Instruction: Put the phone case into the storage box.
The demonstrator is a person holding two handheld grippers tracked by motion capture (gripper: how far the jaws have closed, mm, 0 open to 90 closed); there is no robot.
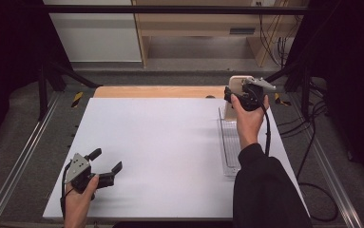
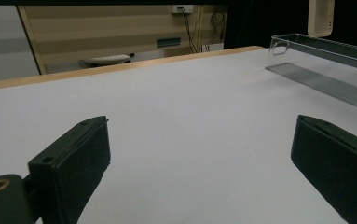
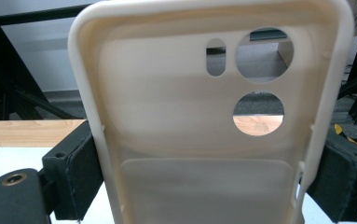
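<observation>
Presently we record the following on the white rectangular table (image 1: 160, 142).

Item one: our right gripper (image 1: 246, 95), black with a grey three-cornered plate on top, is raised at the far right end of the table, with its cable trailing down along the dark sleeve (image 1: 265, 190). It is clamped on a cream soft-plastic phone case (image 3: 204, 126), which stands upright between the jaws. In the right gripper view we see the case's hollow inner face, its long side walls pressed by the black pads (image 3: 80, 172) to left and right. Its upper part has two round camera openings and one small oblong slot, through which the wooden table edge and the floor beyond are visible.

Item two: a clear, long, ribbed plastic tray (image 1: 229, 142) lies flat on the table along its right side, directly below the raised case and partly covered by the right forearm. In the left gripper view we note the tray (image 2: 320, 46) at upper right, with the lower end of the case (image 2: 320, 18) hanging just above its far end; whether the two touch, we cannot tell.

Item three: our left gripper (image 1: 104, 166), black and of the same make, is held low over the near left corner of the table. Its jaws stand wide apart with nothing between them, well away from tray and case.
</observation>
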